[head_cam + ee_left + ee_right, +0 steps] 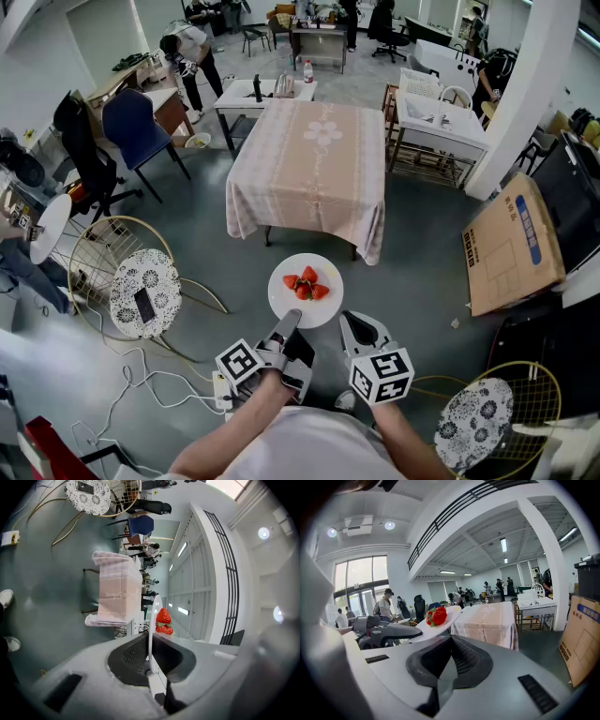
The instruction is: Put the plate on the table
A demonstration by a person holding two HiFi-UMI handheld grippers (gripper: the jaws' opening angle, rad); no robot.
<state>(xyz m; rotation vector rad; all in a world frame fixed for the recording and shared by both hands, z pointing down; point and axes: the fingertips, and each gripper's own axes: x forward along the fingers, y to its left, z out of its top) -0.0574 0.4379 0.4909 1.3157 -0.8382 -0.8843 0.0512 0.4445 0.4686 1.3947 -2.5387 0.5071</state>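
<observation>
A white plate (306, 291) with a few red strawberries (305, 284) hangs in the air over the grey floor, just short of the near end of the table (309, 169) with the pink cloth. My left gripper (285, 325) is shut on the plate's near rim. In the left gripper view the plate (153, 616) runs edge-on between the jaws, with the strawberries (163, 617) beyond them. My right gripper (357, 327) hovers beside the plate's right rim, shut and holding nothing. Its own view shows the plate (440, 623) and the strawberries (437, 616) to its left, and the table (490, 620) ahead.
A cardboard box (511, 246) leans at the right. Round wire stands with patterned tops are at the left (145, 292) and lower right (473, 424). Cables (141, 380) trail on the floor at the left. A blue chair (136, 127), white tables and several people are beyond.
</observation>
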